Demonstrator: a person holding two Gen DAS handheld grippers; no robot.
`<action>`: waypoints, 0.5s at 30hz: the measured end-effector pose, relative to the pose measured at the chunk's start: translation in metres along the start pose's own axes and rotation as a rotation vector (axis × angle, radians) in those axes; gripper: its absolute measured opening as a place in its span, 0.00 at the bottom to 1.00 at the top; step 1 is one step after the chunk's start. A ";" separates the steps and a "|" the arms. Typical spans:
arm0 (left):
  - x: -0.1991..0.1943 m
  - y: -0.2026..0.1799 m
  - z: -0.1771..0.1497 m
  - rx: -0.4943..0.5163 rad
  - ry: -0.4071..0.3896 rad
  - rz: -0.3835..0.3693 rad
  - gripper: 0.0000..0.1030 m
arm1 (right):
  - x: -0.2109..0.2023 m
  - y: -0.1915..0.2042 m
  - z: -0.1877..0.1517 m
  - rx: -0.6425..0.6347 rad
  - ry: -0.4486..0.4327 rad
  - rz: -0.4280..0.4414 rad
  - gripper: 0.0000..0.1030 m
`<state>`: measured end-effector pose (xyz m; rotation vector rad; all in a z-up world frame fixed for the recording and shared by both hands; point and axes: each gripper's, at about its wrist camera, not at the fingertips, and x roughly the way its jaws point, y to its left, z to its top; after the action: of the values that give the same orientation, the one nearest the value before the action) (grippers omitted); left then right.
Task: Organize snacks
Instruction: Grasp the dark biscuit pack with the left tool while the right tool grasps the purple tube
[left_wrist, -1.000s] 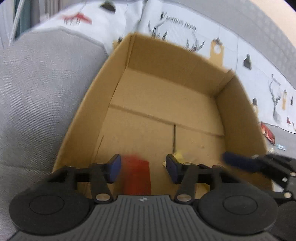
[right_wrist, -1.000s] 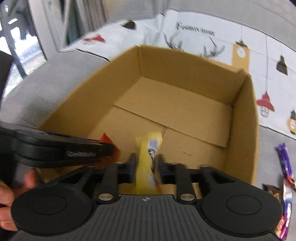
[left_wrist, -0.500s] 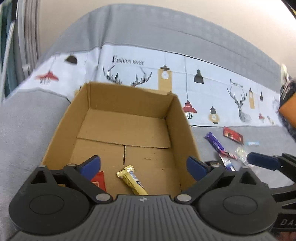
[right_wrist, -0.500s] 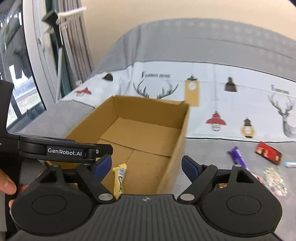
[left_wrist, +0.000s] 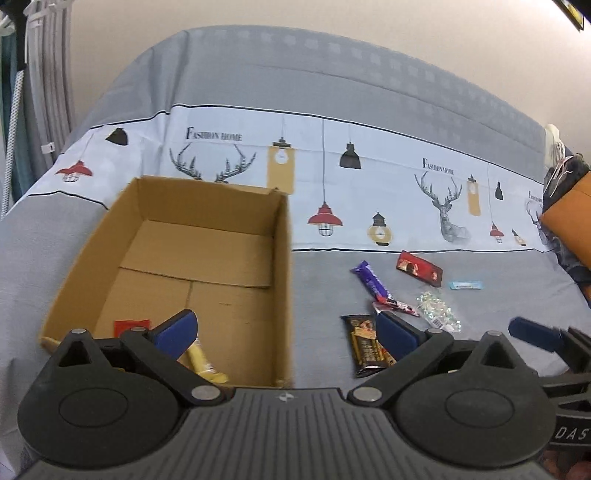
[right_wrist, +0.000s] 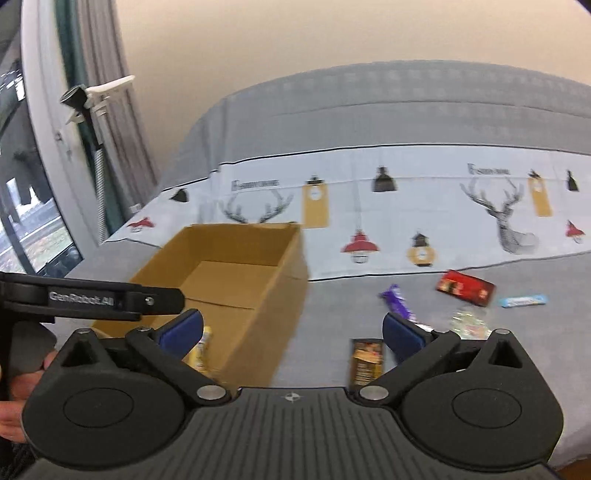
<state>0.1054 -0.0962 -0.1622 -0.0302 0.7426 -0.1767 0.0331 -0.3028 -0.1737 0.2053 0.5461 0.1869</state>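
Left wrist view: my left gripper (left_wrist: 286, 330) stands with its blue pads spread as wide as they go, having just been opening, and nothing sits between them. Just beyond its left finger lies the open brown cardboard box (left_wrist: 284, 266), and on the box floor near that finger I see a yellow wrapped snack bar (left_wrist: 203, 363) and a flat red snack packet (left_wrist: 131, 326), both partly hidden behind the finger. Ahead and to the right of the tool, on the grey bedspread with a lamp-and-deer printed band (left_wrist: 325, 280), the loose snacks lie near one another: a dark brown and gold bar (left_wrist: 364, 345) just beside my right finger, a purple wrapped bar (left_wrist: 371, 278), a small red and white wrapper (left_wrist: 397, 306), a clear crinkled packet (left_wrist: 437, 308), a red rectangular packet (left_wrist: 419, 267) and a small light-blue stick (left_wrist: 465, 285). The right gripper's blue fingertip pokes in at the far right edge. From the right wrist view, my right gripper (right_wrist: 291, 334) is likewise spread wide and empty, its jaws having just been opening; the box is ahead to its left with the yellow bar showing behind its left finger, and the brown and gold bar lies just inside its right finger on the bedspread. The left gripper's black body crosses the left of that view, with the person's hand (right_wrist: 18, 391) on it.
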 end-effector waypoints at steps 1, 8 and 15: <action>0.005 -0.006 0.001 0.011 0.002 0.003 1.00 | 0.001 -0.008 -0.003 0.011 0.002 -0.007 0.99; 0.058 -0.051 -0.009 0.071 0.016 -0.017 1.00 | 0.019 -0.066 -0.029 0.066 0.041 -0.081 0.99; 0.139 -0.088 -0.041 0.152 0.111 -0.057 1.00 | 0.058 -0.123 -0.050 0.087 0.070 -0.127 0.99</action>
<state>0.1647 -0.2055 -0.2780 0.1033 0.8372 -0.2907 0.0705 -0.4006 -0.2736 0.2490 0.6351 0.0469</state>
